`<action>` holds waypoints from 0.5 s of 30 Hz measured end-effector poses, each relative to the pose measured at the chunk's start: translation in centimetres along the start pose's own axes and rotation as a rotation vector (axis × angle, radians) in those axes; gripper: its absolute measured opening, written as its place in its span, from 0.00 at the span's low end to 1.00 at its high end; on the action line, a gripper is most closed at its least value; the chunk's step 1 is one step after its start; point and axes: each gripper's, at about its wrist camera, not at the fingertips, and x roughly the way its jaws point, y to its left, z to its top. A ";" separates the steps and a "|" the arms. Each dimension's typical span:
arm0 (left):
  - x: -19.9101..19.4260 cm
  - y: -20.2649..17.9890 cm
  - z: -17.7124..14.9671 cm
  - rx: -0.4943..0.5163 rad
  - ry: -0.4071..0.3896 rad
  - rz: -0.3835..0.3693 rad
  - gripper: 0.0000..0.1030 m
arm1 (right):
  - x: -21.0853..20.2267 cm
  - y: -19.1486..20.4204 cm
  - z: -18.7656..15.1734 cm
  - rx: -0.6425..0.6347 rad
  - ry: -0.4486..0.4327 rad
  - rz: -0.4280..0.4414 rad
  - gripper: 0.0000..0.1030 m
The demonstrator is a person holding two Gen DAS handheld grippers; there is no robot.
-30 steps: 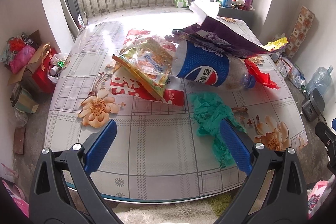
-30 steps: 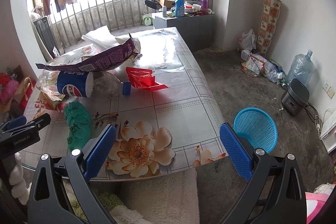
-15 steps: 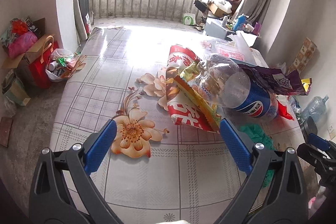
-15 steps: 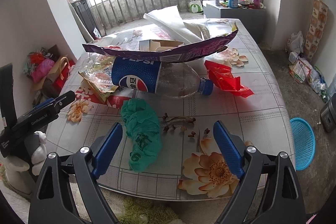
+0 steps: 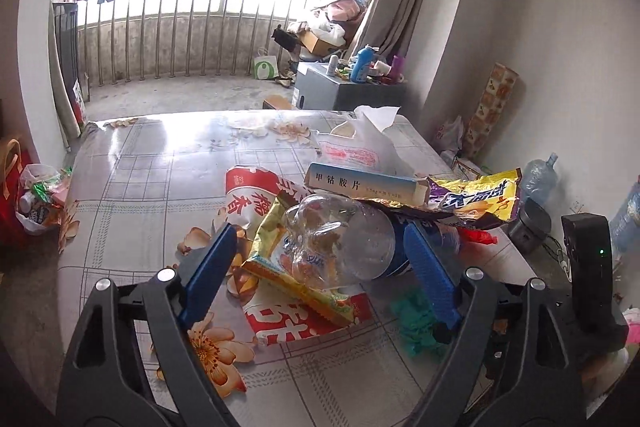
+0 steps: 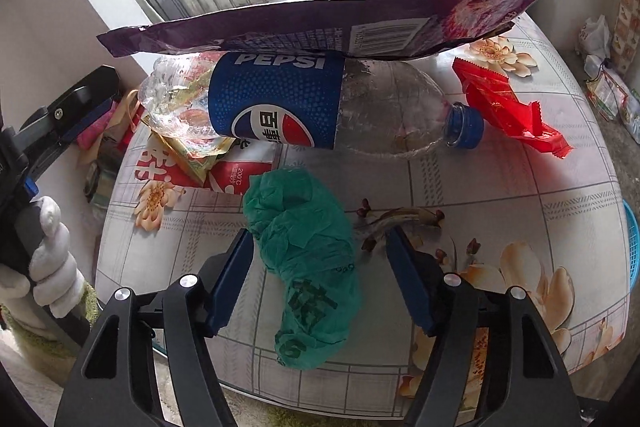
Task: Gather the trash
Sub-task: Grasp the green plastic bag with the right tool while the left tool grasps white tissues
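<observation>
A: On the flowered table (image 5: 132, 187), one heap of trash, well apart from the blue basket (image 6: 634, 247) down on the floor. Biggest worry first?

B: Purple snack bag (image 6: 320, 27), lying flat across the Pepsi bottle (image 6: 276, 103). Likely to slide off at any tug on the bottle, and to carry the medicine box (image 5: 368, 185) along.

A: And the bottle itself?

B: Round, empty, slick. Base framed by the left gripper (image 5: 318, 239), jaws just now narrowing yet released, pads apparently short of the plastic. Could squirt out sideways under an off-centre pinch. Could also come up with the yellow snack packet (image 5: 272, 239) dragged along from underneath.

A: Right side?

B: Right gripper (image 6: 319, 239) straddling the green plastic bag (image 6: 304, 267), jaws likewise just closing, bag between them but not clamped, a gap on each side. Soft and crumpled, so maybe only a fold caught, then a slow slip free on the lift. Pads close to the tabletop too: some risk of scraping.

A: Smaller stuff?

B: Red wrapper (image 6: 508, 107), just beside the blue cap (image 6: 464, 127). Easily flicked toward the table edge by a rolling bottle.
</observation>
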 end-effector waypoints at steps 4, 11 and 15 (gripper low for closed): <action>2.8 1.1 1.0 0.035 0.057 -0.041 0.73 | 0.5 -0.5 0.1 0.027 0.023 0.028 0.60; 4.5 2.3 1.2 0.002 0.111 -0.133 0.67 | 0.5 -1.5 0.0 0.067 0.033 0.053 0.56; 2.9 0.8 0.5 0.030 0.069 -0.198 0.64 | 0.6 -1.6 -0.2 0.085 0.036 0.088 0.48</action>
